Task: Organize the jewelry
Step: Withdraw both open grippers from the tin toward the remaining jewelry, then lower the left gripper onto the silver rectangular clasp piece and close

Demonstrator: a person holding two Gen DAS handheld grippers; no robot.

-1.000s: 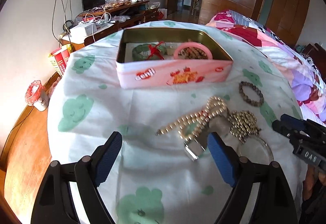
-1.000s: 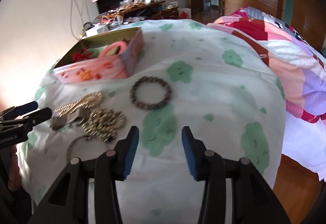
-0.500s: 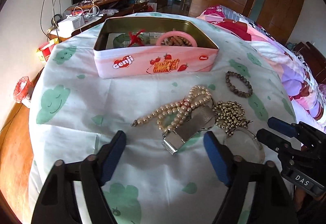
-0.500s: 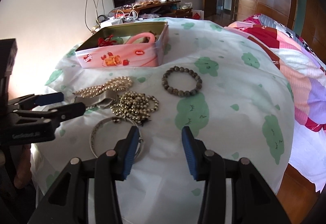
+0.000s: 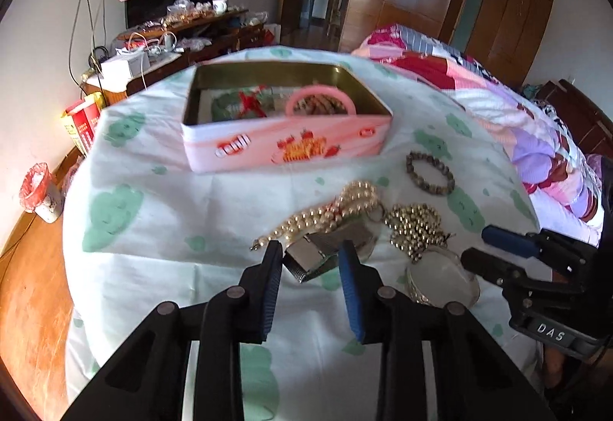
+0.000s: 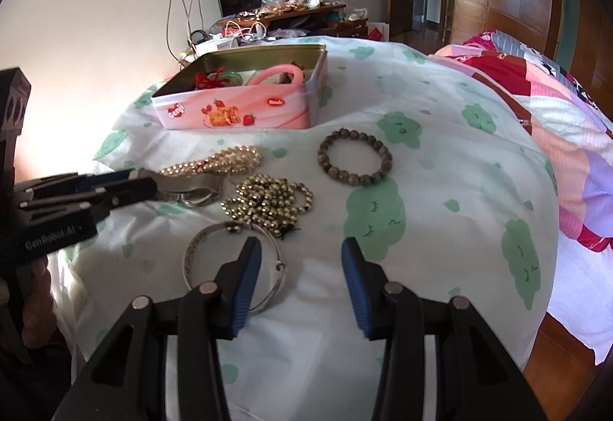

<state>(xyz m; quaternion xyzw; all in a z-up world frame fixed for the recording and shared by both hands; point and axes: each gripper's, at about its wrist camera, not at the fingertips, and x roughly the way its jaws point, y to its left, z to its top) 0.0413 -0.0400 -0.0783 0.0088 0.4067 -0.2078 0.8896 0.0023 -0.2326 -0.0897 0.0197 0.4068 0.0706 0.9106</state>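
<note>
Two claws work here: your left claw [image 5: 311, 255] brackets the metal watch band [image 5: 329, 248] on the surface [image 5: 161, 229], not yet clamped, for lifting toward the pink tin [image 5: 285, 148]; your right claw [image 6: 300, 256] hangs open.

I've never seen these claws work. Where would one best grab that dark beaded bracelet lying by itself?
Probably pinch across one side of the dark beaded bracelet, coming from above. It lies flat as an open ring, apart from the tangled jewelry, so one finger could go inside and one outside.

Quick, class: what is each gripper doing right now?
Left gripper: open, jaws either side of the silver metal watch band, not yet clamped.
Right gripper: open, holding nothing.
</note>
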